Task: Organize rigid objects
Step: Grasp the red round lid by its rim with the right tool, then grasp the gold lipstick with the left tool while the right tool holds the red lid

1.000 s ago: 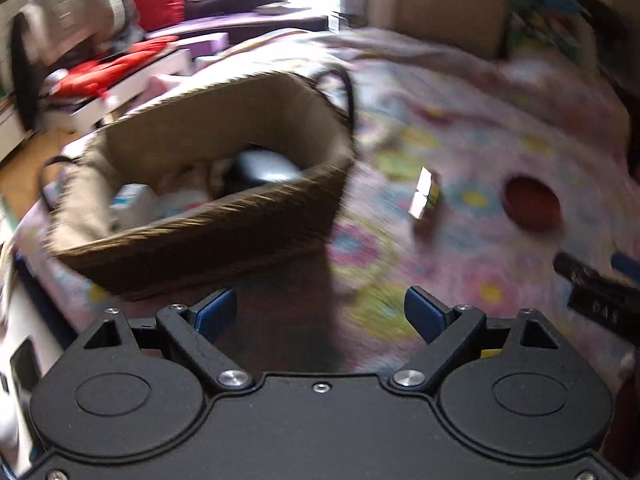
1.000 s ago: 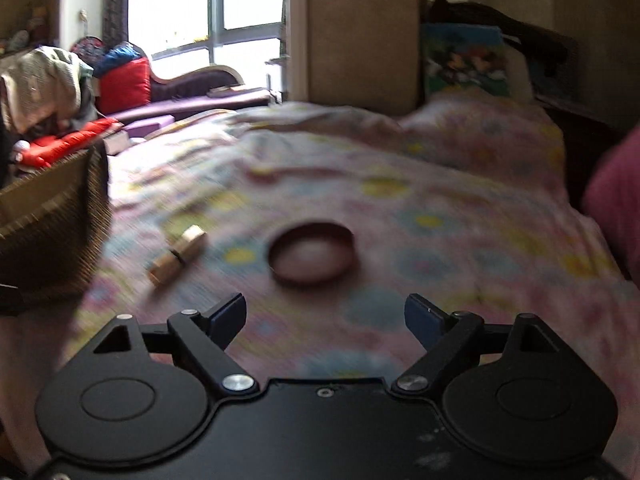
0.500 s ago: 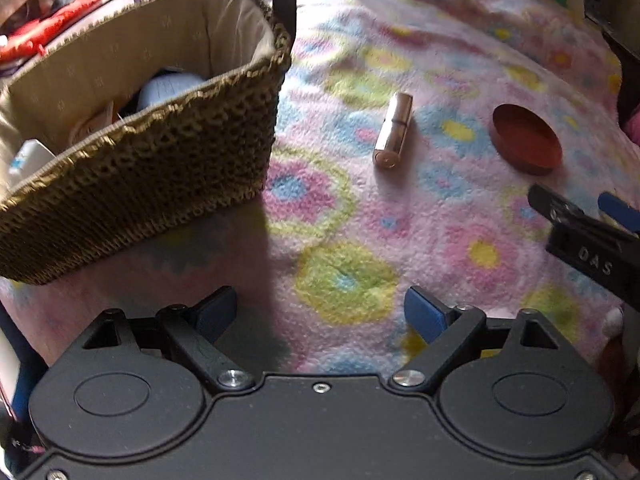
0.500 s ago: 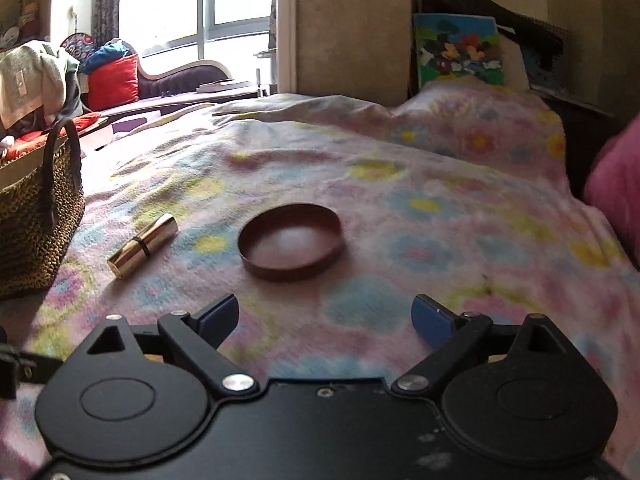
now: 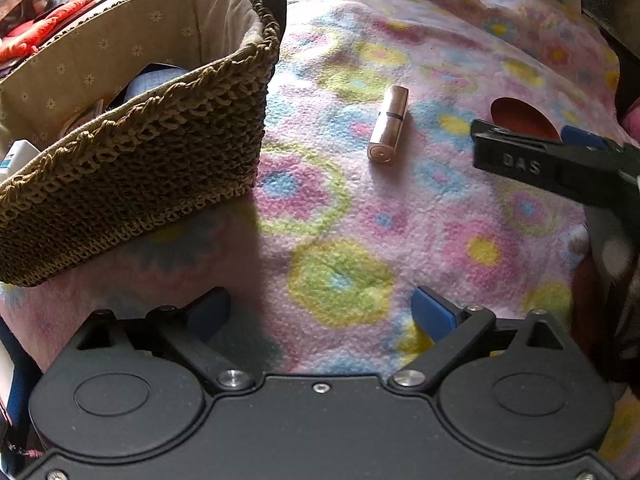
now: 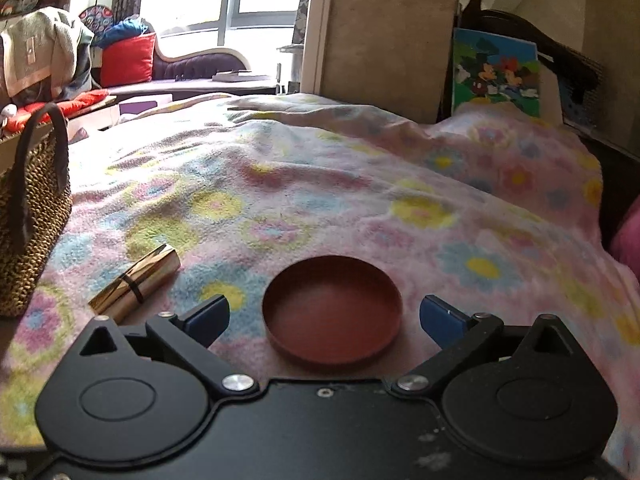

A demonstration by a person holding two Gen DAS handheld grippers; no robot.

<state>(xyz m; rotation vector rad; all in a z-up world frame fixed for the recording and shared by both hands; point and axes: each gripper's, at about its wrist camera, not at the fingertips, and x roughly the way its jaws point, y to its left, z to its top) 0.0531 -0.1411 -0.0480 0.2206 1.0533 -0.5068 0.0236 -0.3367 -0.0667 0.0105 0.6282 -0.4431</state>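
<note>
A gold lipstick tube lies on the flowered blanket to the right of a woven basket that holds several items. A round reddish-brown lid lies open side up on the blanket. My right gripper is open, its blue fingertips on either side of the lid, low over the blanket. The lipstick lies just left of it. My left gripper is open and empty above the blanket, in front of the basket. The right gripper also shows in the left wrist view, partly hiding the lid.
The basket with a dark handle stands at the left. The blanket covers a bed. A tan headboard panel and a cartoon picture stand at the far end. A window seat with red cushions is at back left.
The right gripper has moved forward and down, so the lid now sits between its fingertips. The left gripper has moved closer over the blanket; the lipstick and basket look nearer.
</note>
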